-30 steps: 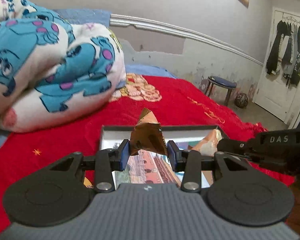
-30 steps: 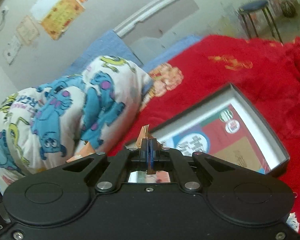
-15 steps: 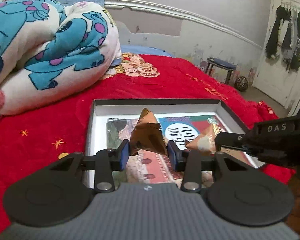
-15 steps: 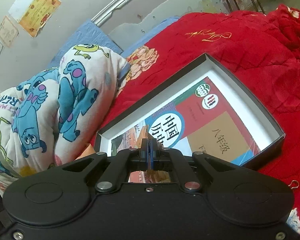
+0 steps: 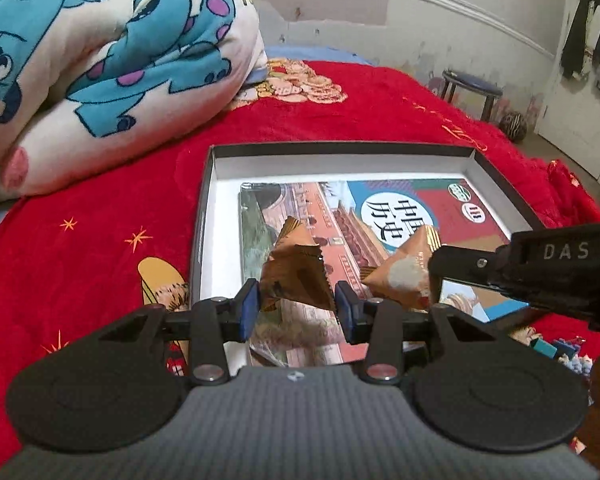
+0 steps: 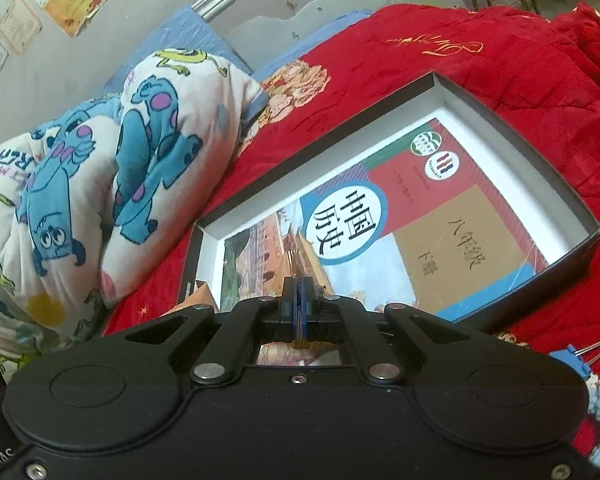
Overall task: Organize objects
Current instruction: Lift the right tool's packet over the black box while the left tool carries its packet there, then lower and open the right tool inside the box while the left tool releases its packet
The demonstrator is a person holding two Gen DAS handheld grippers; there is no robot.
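Both wrist views close, sharing the box [image 5: 340,150]

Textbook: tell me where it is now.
The textbook lies flat inside the black box on the red blanket, right of the monster-print quilt in the right wrist view.

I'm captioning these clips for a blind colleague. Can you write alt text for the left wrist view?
The left tongs grip a brown snack packet above an open box holding a textbook on a red blanket. The right tongs hold a second packet alongside.
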